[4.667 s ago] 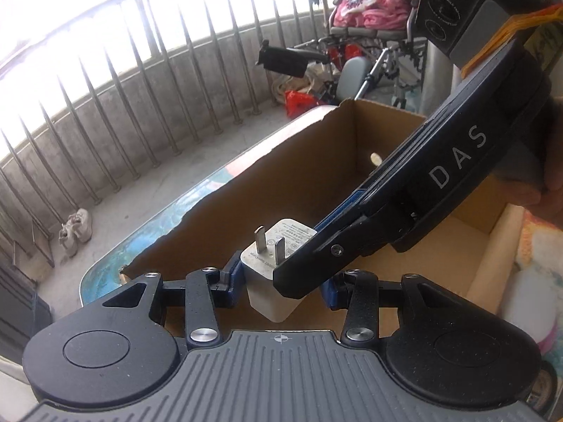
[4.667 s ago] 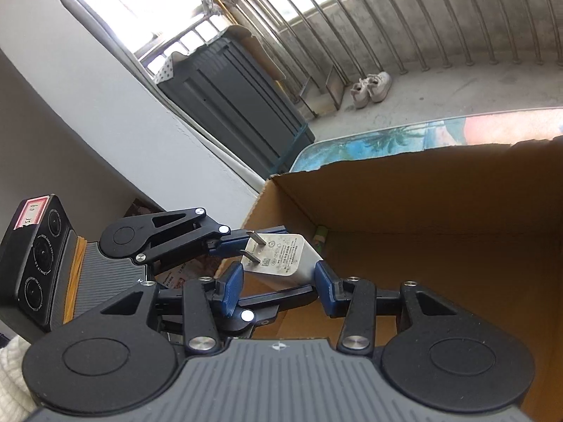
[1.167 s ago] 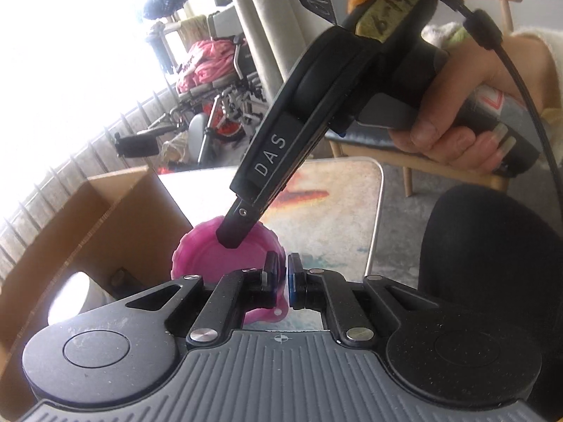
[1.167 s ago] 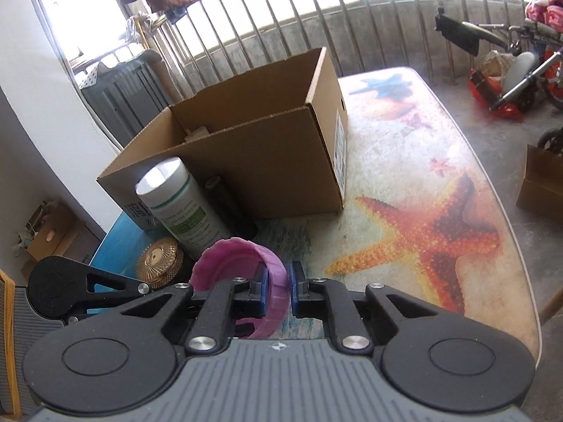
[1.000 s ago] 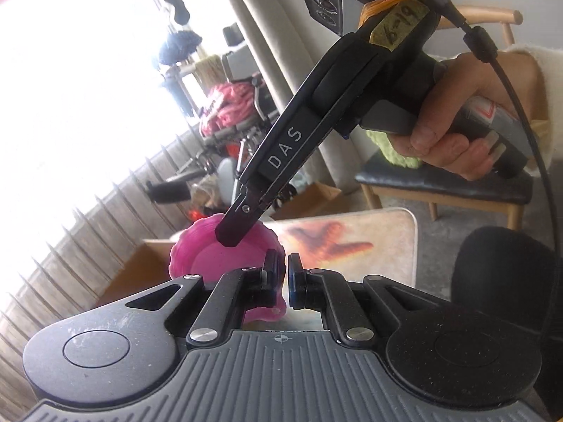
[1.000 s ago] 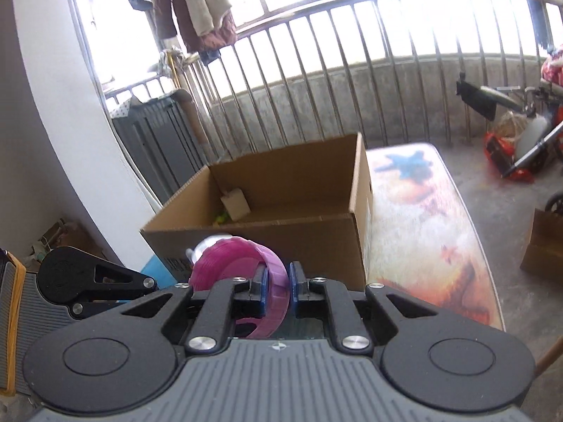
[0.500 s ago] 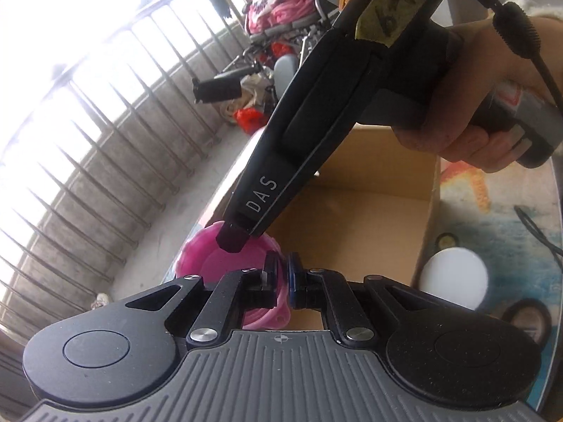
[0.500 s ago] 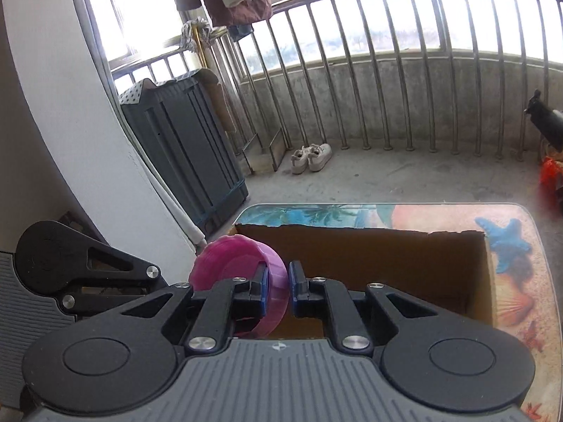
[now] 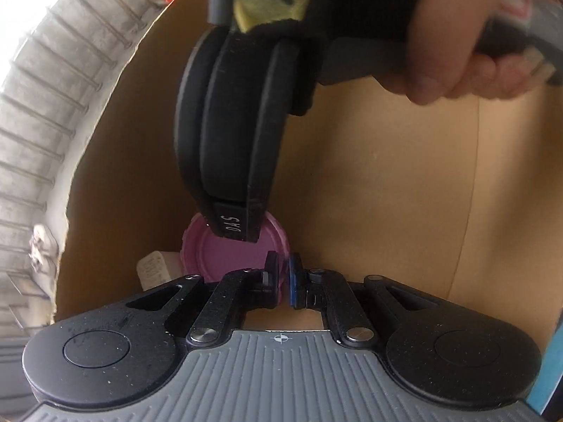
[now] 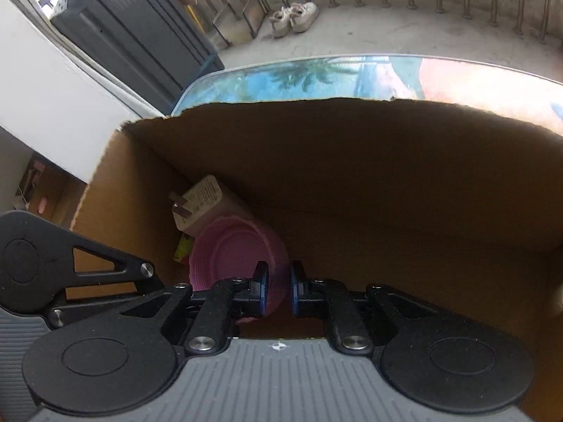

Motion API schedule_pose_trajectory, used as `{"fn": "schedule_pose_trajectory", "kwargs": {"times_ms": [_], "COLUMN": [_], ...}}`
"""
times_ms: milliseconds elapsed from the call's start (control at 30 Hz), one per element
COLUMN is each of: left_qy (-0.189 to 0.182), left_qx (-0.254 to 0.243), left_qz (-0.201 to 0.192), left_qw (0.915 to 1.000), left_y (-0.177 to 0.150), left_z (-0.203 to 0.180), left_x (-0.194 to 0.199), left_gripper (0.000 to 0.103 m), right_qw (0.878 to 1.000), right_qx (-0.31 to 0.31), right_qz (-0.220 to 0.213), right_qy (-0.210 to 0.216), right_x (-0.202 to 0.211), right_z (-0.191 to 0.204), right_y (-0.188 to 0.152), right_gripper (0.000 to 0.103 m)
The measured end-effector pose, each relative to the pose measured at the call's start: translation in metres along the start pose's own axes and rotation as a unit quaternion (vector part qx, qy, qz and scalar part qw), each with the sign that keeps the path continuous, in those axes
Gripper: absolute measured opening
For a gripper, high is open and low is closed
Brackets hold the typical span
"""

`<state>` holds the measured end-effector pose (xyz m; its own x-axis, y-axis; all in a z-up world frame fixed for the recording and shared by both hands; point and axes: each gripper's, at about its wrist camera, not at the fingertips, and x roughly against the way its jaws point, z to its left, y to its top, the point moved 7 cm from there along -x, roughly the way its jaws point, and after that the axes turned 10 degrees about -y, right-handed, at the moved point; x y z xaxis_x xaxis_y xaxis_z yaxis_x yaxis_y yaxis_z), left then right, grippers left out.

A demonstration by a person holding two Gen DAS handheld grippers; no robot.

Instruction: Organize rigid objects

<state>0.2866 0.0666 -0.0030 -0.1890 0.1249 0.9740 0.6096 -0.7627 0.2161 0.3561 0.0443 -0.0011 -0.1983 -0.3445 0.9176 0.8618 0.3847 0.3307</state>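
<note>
Pink lid [image 10: 234, 249]: inside the cardboard box [image 10: 352, 161], low by its left wall, tilted on edge with the ribbed rim toward you.
Charger [image 10: 200, 202]: white plug block, left of the lid and touching it, prongs aimed at the box's left wall; seen again from your left wrist [image 9: 155, 269] just left of the lid [image 9: 234, 249].
Yellow-green scrap [image 10: 183, 248]: wedged between the box's left wall and the lid; you cannot tell what it is.
Left gripper [image 9: 281, 276]: over the box, tips nearly together; the lid's rim sits against the left pad [image 9: 271, 269], with a sliver of gap before the blue right pad. Grip or release: cannot tell.
Right gripper [image 10: 276, 288]: reaching down into the box, fingers apart, a clear gap on either side of the lid's rim; let go.
Your right hand [image 9: 454, 45]: wrapped on that gripper's handle above the box.
Table [image 10: 316, 77]: printed top showing past the box's far wall.
</note>
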Motion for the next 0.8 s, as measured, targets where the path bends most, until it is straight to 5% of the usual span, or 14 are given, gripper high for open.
{"fn": "schedule_pose_trajectory", "kwargs": {"times_ms": [300,333,433,467,567,800], "left_qy": [0.009,0.014,0.032,0.038,0.053,0.108], "left_qx": [0.018,0.021,0.037,0.038,0.044,0.085], "left_qz": [0.037,0.034,0.023,0.018,0.014,-0.064], "left_qw": [0.9991,0.9991,0.9985,0.9984,0.9975,0.9885], "left_y": [-0.004,-0.004,-0.007,-0.009,-0.015,-0.016], "left_z": [0.003,0.003,0.005,0.005,0.001,-0.028], "left_x": [-0.004,-0.002,0.01,0.016,0.034,0.085], "left_gripper": [0.013,0.013,0.025,0.026,0.027,0.029], "right_qw": [1.0,1.0,1.0,1.0,0.999,0.995], "right_qx": [-0.013,-0.014,-0.017,-0.011,-0.001,-0.043], "right_qz": [0.009,0.009,-0.004,-0.012,-0.031,-0.092], "right_qy": [0.025,0.025,0.011,-0.003,-0.028,0.014], "right_x": [-0.002,-0.001,0.007,0.01,0.023,0.098], "right_z": [0.007,0.007,0.006,0.005,0.002,-0.011], "right_y": [-0.004,-0.005,-0.003,-0.003,-0.007,-0.018], "right_gripper": [0.018,0.025,0.069,0.074,0.073,0.072]}}
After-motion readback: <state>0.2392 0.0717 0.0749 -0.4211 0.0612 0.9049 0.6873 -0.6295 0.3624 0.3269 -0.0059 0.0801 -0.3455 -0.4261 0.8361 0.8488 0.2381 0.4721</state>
